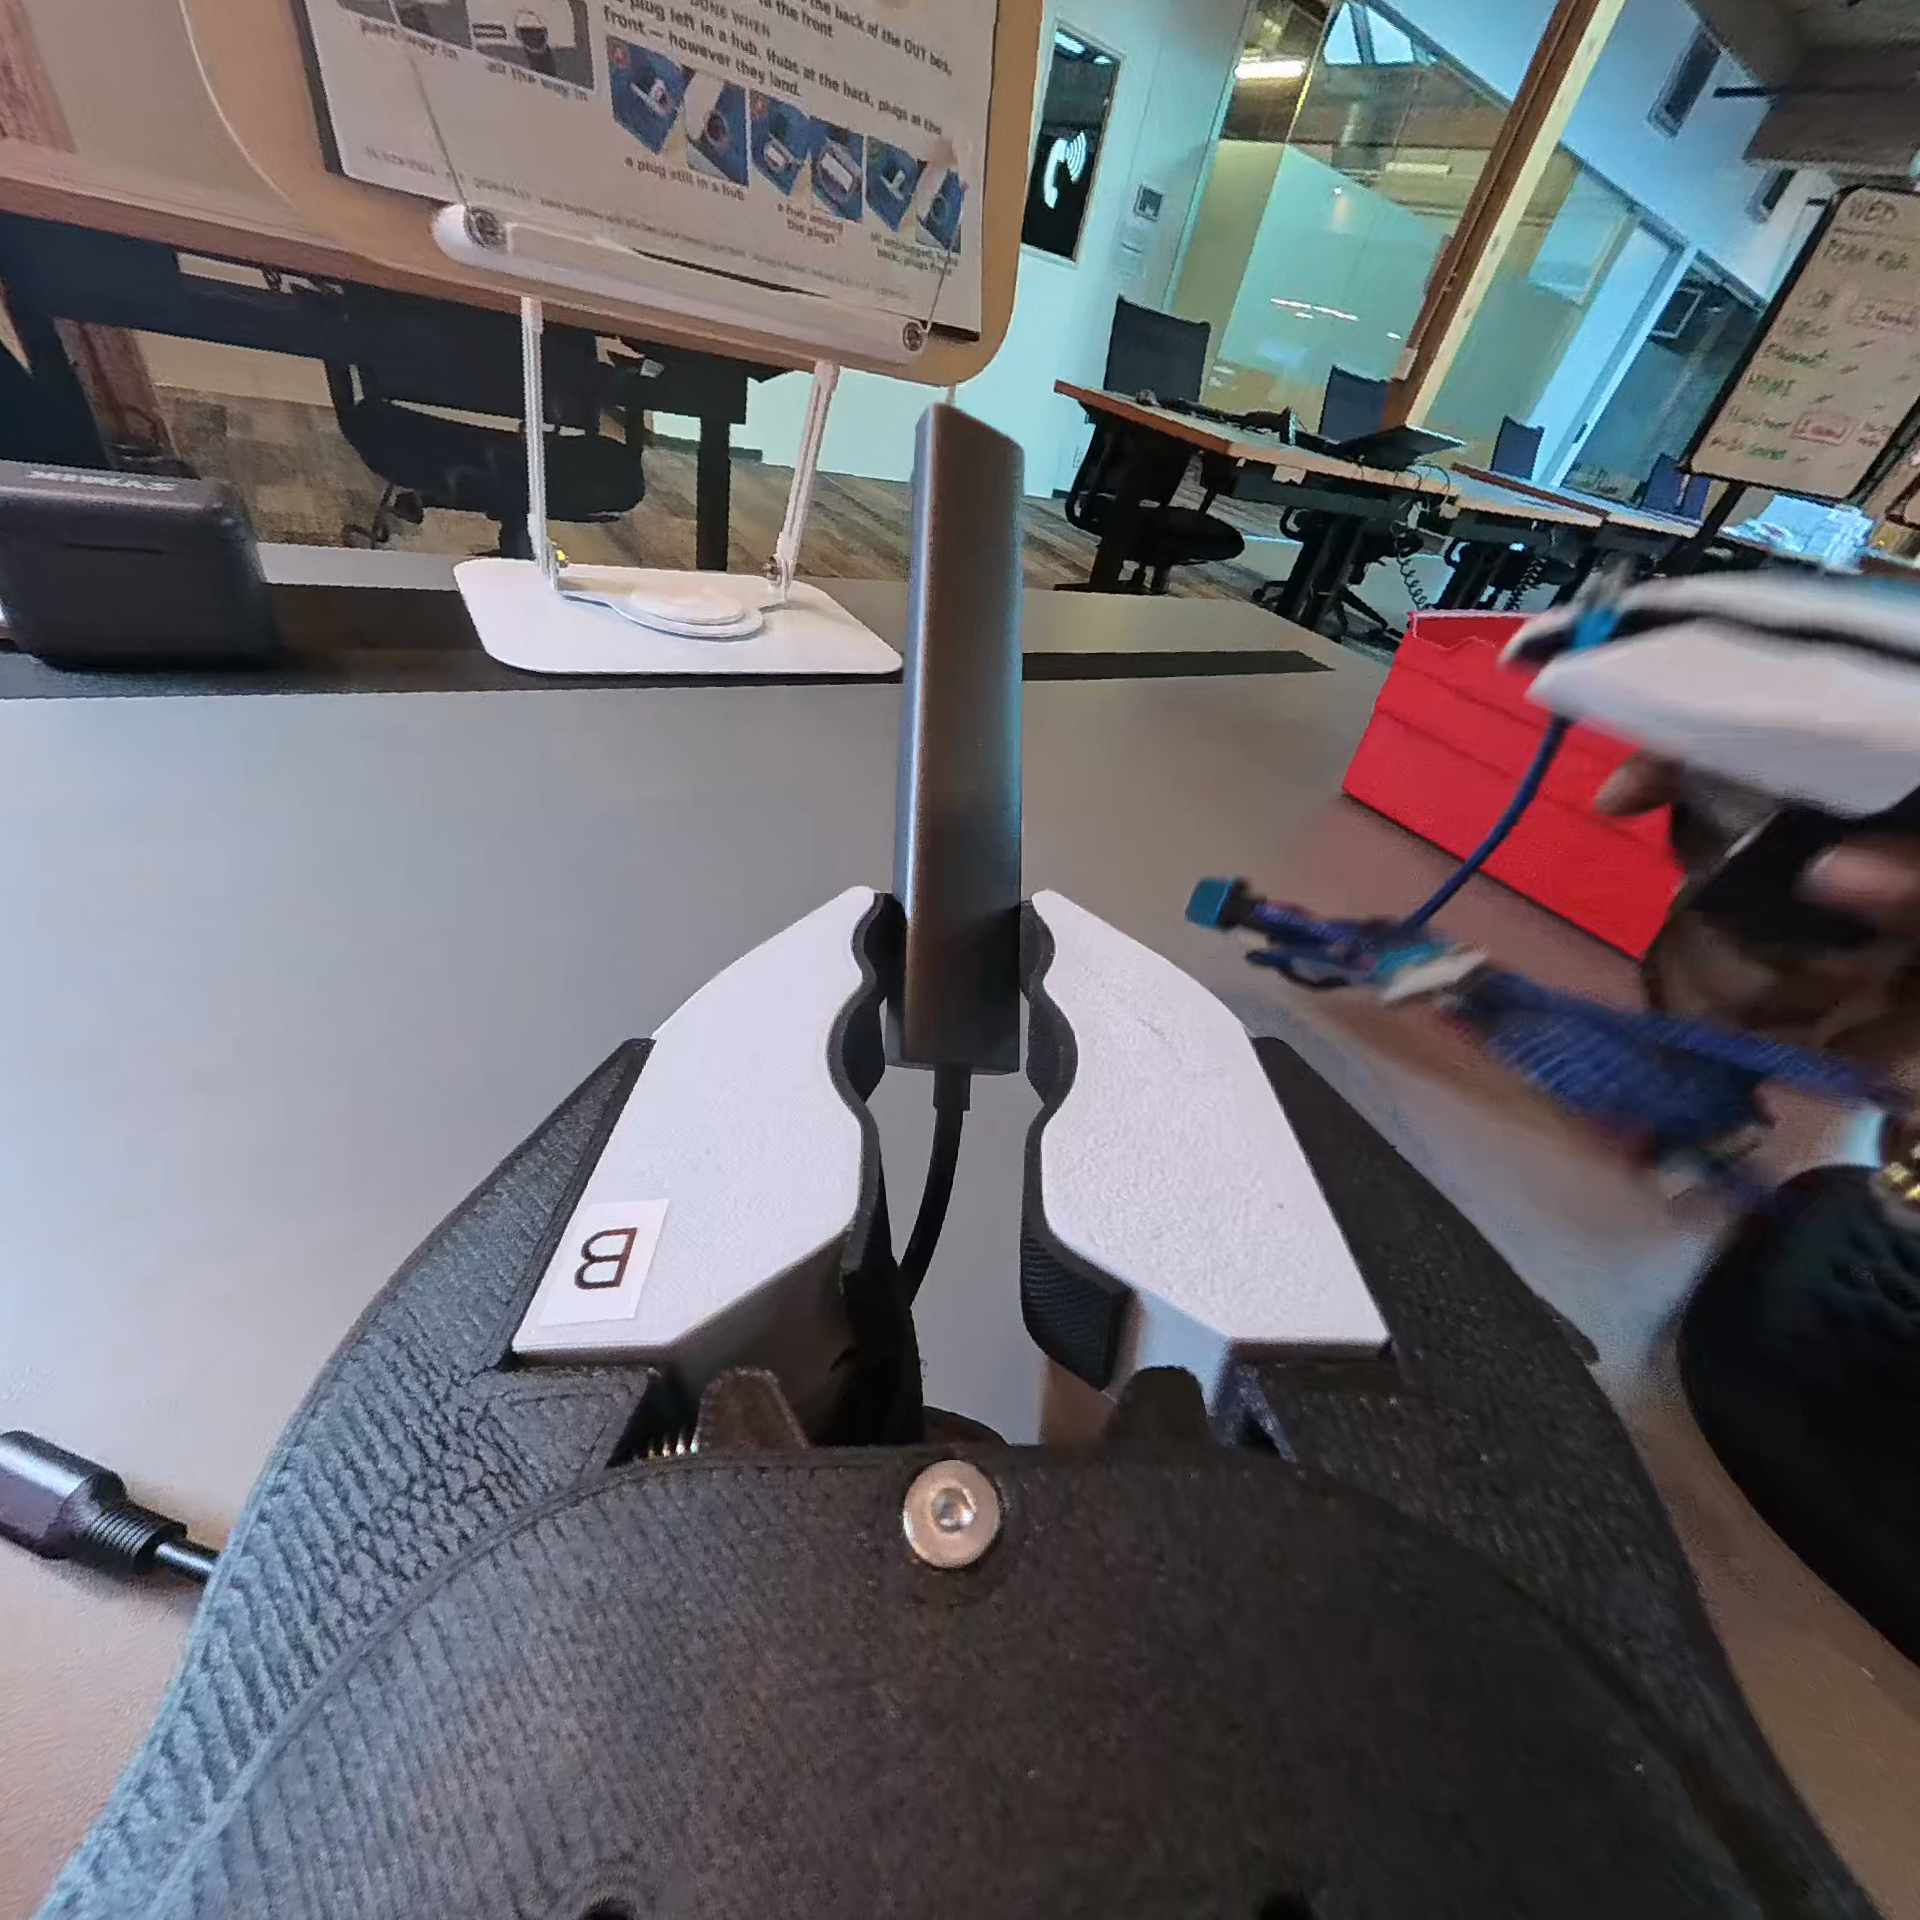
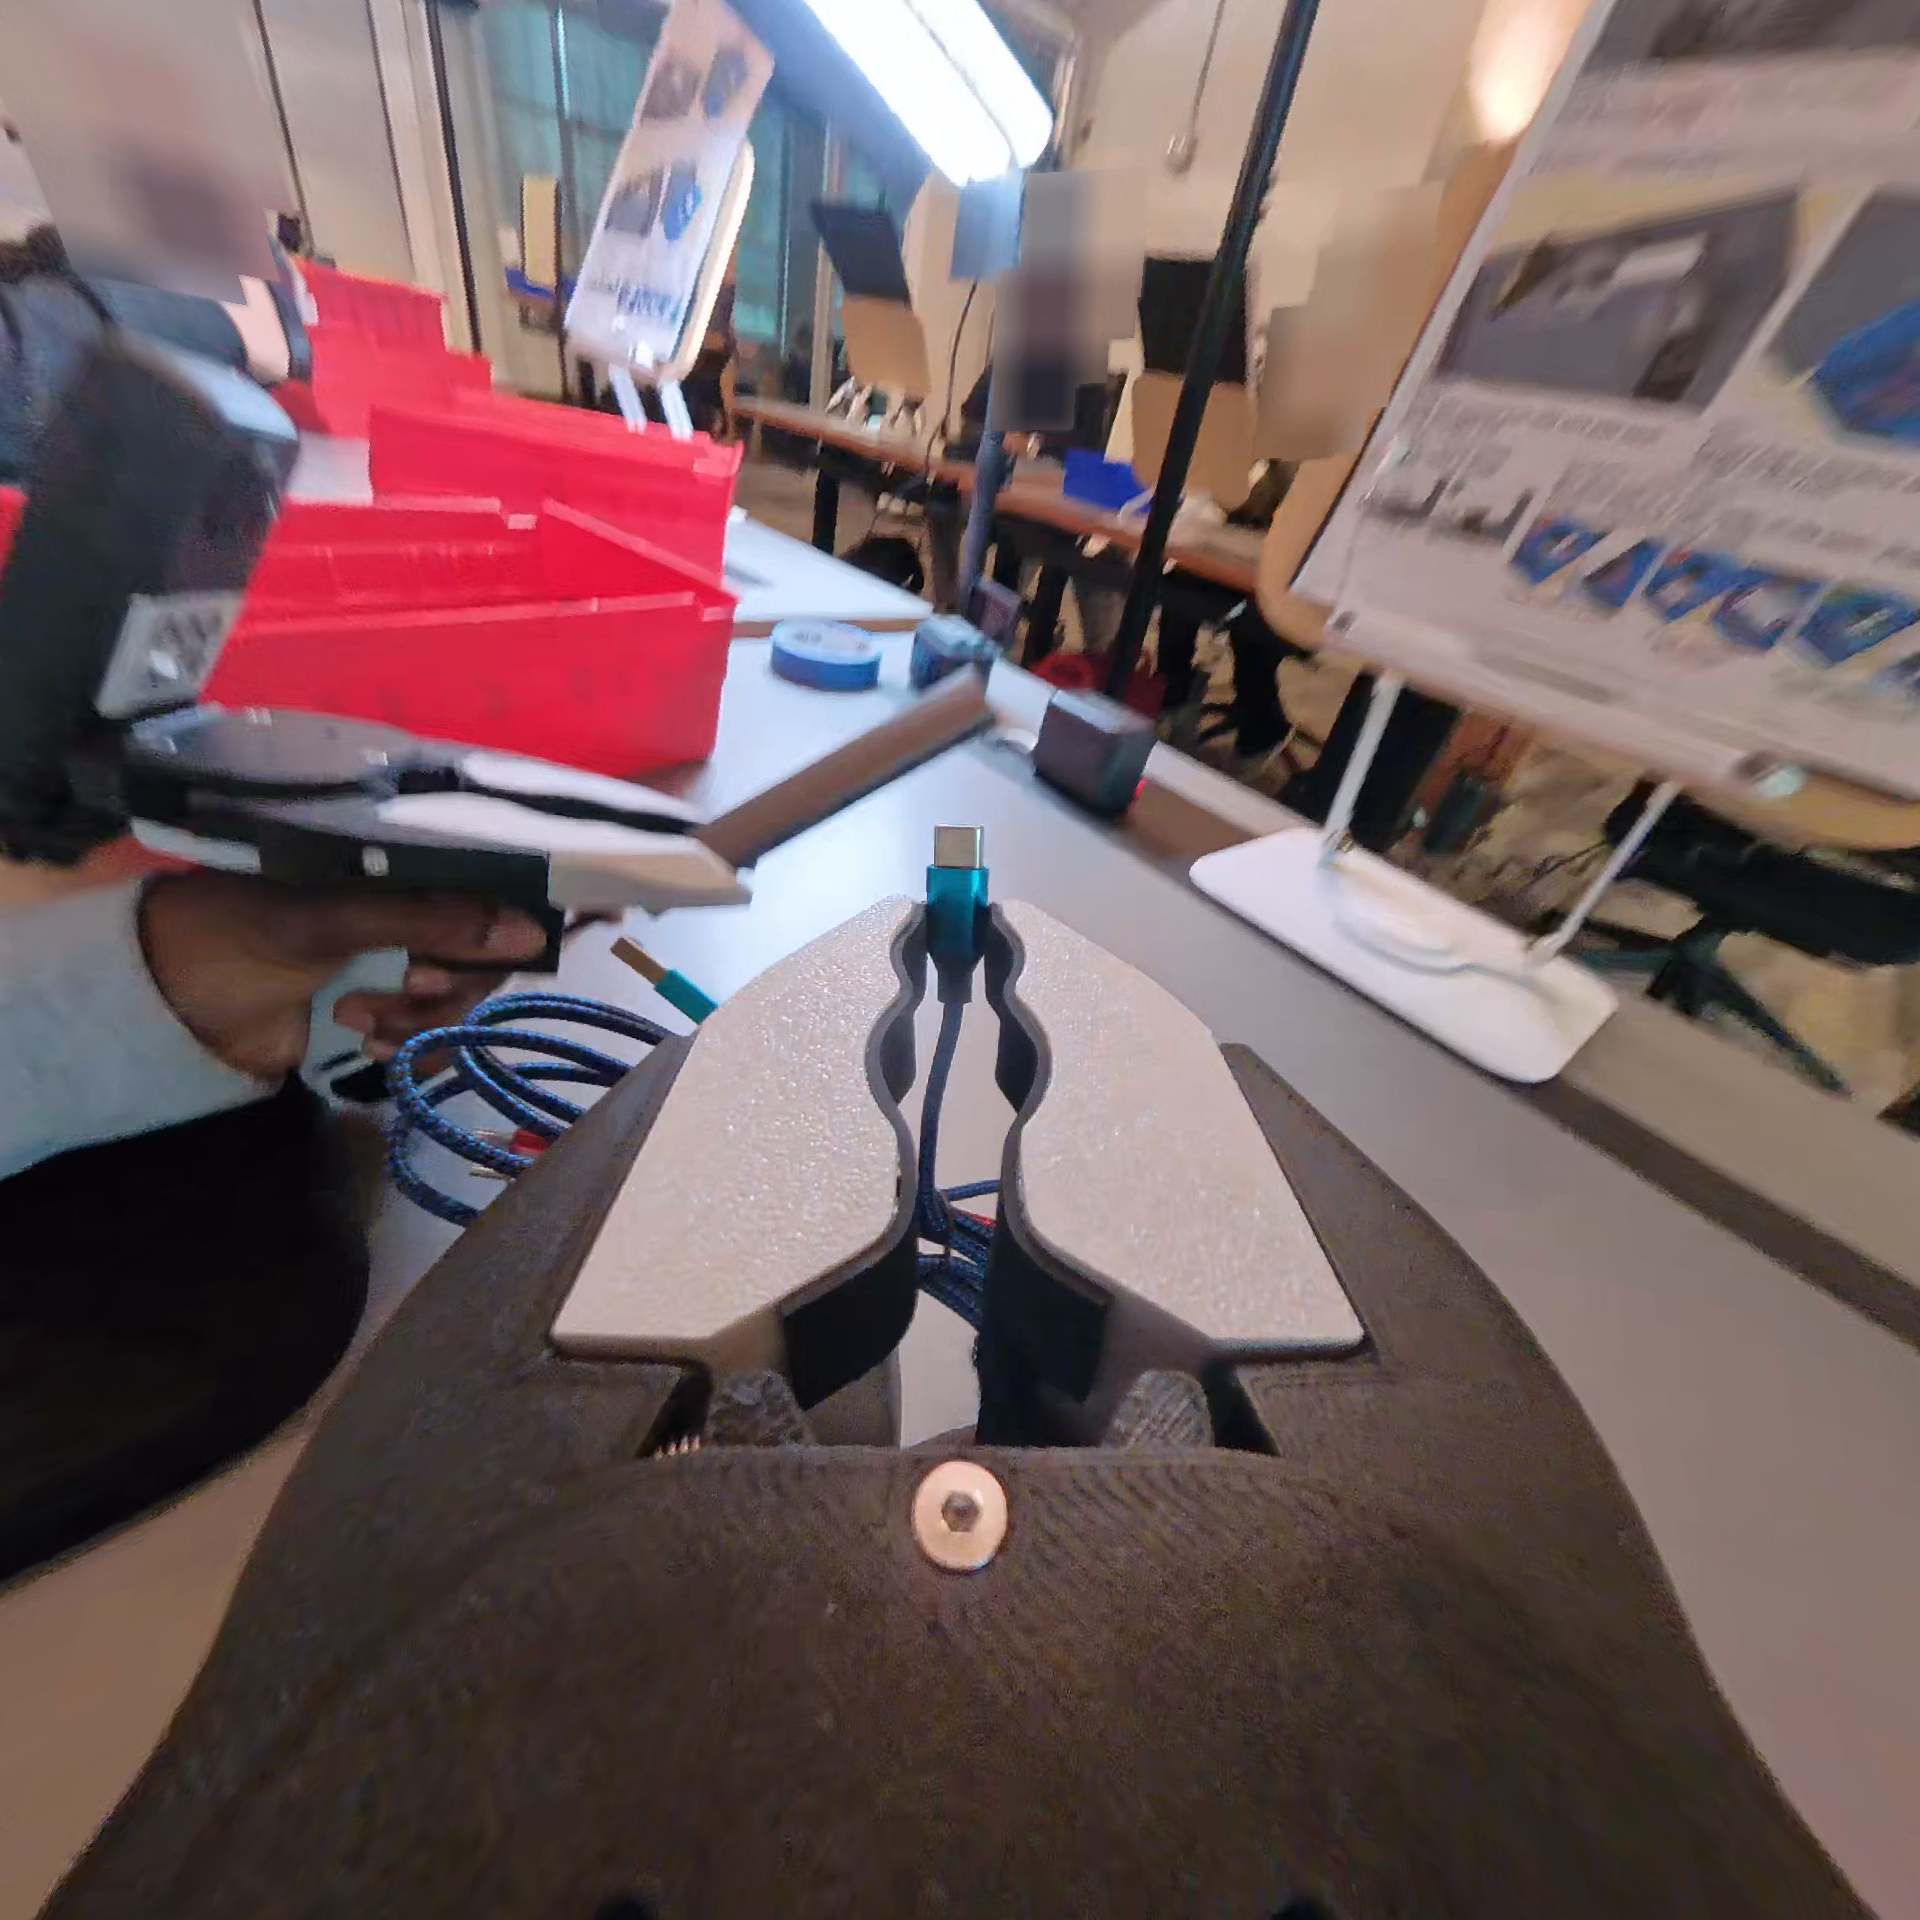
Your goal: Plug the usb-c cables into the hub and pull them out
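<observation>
In the left wrist view my left gripper [image 1: 956,920] is shut on the near end of a slim dark grey hub [image 1: 958,707], which sticks out forward above the grey table. The hub's black cable [image 1: 935,1174] runs back between the fingers. In the right wrist view my right gripper [image 2: 956,920] is shut on the teal usb-c plug [image 2: 956,883] of a blue braided cable [image 2: 499,1081], metal tip pointing forward. The cable's other end [image 2: 665,977] hangs loose. The left gripper [image 2: 707,847] with the hub [image 2: 852,764] is to the left, apart from the plug.
Red bins [image 2: 499,623] stand on the table beside the left gripper, also in the left wrist view [image 1: 1507,790]. An instruction board on a white stand [image 1: 675,623] and a black box [image 1: 125,582] are at the back. A grey plug [image 1: 73,1507] lies near left. A blue tape roll [image 2: 826,652] sits behind. The tips of one gripper are about 12 cm away from the tips of the other.
</observation>
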A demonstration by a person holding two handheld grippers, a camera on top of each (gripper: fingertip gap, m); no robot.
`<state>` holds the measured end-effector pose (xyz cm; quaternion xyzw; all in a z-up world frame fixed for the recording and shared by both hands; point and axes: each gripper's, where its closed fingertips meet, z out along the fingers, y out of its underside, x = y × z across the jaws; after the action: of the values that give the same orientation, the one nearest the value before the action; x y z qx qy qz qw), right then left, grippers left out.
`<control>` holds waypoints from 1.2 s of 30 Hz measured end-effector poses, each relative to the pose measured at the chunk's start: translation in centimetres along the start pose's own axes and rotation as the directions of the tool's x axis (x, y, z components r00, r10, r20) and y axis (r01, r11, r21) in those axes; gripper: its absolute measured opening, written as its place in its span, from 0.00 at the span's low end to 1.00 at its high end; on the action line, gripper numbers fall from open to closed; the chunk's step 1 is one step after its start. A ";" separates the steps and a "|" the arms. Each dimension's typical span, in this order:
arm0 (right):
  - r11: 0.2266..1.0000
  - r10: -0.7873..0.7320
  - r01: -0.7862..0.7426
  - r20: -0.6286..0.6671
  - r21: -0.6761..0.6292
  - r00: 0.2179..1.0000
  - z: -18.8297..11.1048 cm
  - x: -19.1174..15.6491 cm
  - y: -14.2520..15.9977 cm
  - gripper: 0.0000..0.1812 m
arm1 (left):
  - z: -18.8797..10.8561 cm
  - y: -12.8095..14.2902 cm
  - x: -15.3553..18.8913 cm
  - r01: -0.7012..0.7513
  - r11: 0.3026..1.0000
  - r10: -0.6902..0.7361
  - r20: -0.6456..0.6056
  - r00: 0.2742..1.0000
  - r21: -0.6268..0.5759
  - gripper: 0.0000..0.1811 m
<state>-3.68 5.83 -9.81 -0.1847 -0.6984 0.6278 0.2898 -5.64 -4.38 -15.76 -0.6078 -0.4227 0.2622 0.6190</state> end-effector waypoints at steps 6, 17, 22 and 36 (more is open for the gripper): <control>0.996 -0.043 0.052 -0.135 0.068 0.990 -5.9 4.4 -7.3 0.06 | 0.1 0.1 0.9 -0.020 1.000 0.019 -0.034 0.999 -0.014 0.13; 0.929 -0.223 -0.020 -0.601 -0.370 0.767 -23.6 20.2 -2.7 0.06 | -0.1 -0.3 1.0 -0.005 1.000 0.006 -0.042 0.999 0.009 0.13; 0.909 -0.199 -0.121 -0.672 -0.398 0.713 -26.7 23.3 4.4 0.06 | 0.1 -0.1 1.1 -0.009 1.000 0.009 -0.044 0.999 -0.003 0.13; 0.930 0.100 -0.279 -0.565 -0.241 0.819 -16.3 18.9 1.0 0.42 | 0.2 0.3 1.3 -0.013 1.000 0.011 -0.057 0.998 -0.023 0.13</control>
<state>-7.84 30.29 -6.82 -0.4677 -0.6555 0.4569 0.3779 -5.12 -3.13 -15.80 -0.6249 -0.4042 0.2433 0.6220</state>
